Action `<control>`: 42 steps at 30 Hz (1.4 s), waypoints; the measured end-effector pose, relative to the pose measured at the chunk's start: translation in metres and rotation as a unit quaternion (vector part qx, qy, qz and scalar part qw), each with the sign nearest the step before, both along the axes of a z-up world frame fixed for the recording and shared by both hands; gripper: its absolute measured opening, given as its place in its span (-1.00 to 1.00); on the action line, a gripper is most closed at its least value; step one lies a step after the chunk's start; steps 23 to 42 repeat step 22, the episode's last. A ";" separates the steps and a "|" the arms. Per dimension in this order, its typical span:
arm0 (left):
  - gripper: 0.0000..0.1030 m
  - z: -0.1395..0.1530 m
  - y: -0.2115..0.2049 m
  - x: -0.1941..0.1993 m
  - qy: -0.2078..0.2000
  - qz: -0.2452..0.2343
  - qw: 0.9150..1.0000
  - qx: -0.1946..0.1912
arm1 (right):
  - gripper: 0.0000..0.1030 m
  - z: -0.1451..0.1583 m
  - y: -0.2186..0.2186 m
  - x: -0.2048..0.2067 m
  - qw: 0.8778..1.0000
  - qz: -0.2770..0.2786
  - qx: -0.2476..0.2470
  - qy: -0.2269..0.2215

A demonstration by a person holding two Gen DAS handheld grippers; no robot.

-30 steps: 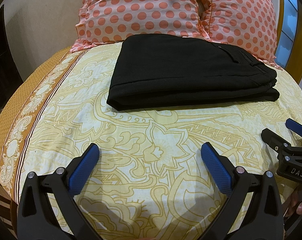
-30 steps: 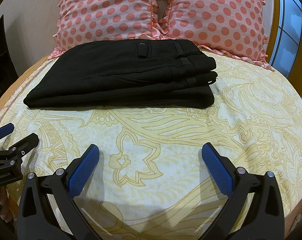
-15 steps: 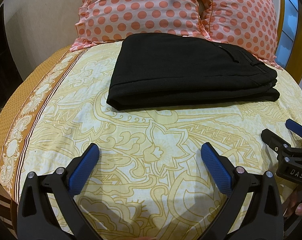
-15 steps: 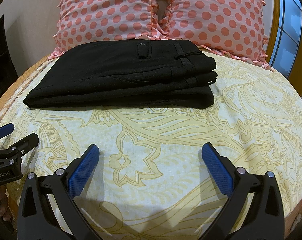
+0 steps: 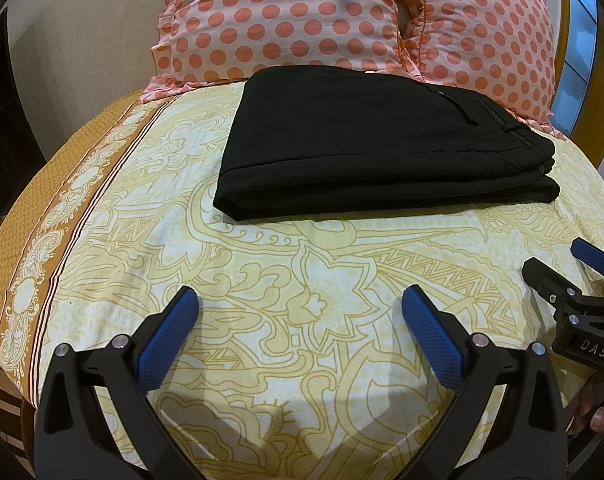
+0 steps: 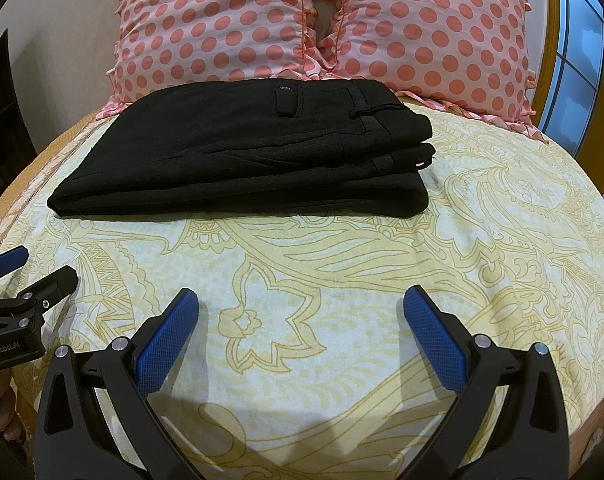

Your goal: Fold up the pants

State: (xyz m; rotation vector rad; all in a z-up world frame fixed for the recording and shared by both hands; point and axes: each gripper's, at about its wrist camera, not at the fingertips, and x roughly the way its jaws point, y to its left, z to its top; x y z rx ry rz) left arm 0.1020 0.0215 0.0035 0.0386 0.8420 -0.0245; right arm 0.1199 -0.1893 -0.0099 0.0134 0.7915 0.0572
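Nothing has moved since the earlier frames: both tools hover low over the bed [image 5: 102,208], well short of the cloth. Left tool [image 5: 300,312] and right tool [image 6: 301,312] stand with fingers wide apart, holding nothing. Farther off, the pants [image 6: 242,152] lie folded in a flat stack before the pillows [image 6: 422,28]. Soft, light, limp cloth, I judge; I'd pinch its near folded edge at both corners.
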 end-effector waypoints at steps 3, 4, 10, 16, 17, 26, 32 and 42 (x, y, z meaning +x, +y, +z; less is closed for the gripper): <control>0.97 0.000 0.000 0.000 0.000 0.000 1.000 0.000 | 0.97 0.000 0.000 0.000 1.000 0.000 0.000 0.000; 0.97 0.000 0.000 0.001 0.000 0.000 1.000 0.000 | 0.97 0.000 0.000 0.000 1.000 0.000 0.000 0.000; 0.97 -0.001 0.000 0.001 0.004 0.000 1.000 0.000 | 0.97 0.000 0.000 0.000 1.000 0.000 0.000 0.000; 0.97 0.000 0.000 0.001 0.002 -0.003 1.000 0.001 | 0.97 0.000 0.000 0.000 1.000 0.000 0.000 -0.001; 0.97 0.000 0.000 0.000 0.002 -0.003 1.000 0.001 | 0.97 0.000 0.000 0.000 1.000 0.000 0.000 -0.001; 0.97 0.000 0.000 0.001 0.002 -0.003 1.000 0.001 | 0.97 0.000 0.000 0.000 1.000 -0.001 0.000 -0.001; 0.97 0.000 0.000 0.001 0.002 -0.003 1.000 0.001 | 0.97 0.000 0.000 0.000 1.000 -0.001 0.000 -0.001; 0.97 0.000 0.000 0.001 0.002 -0.003 1.000 0.001 | 0.97 0.000 0.000 0.000 1.000 -0.001 0.000 -0.001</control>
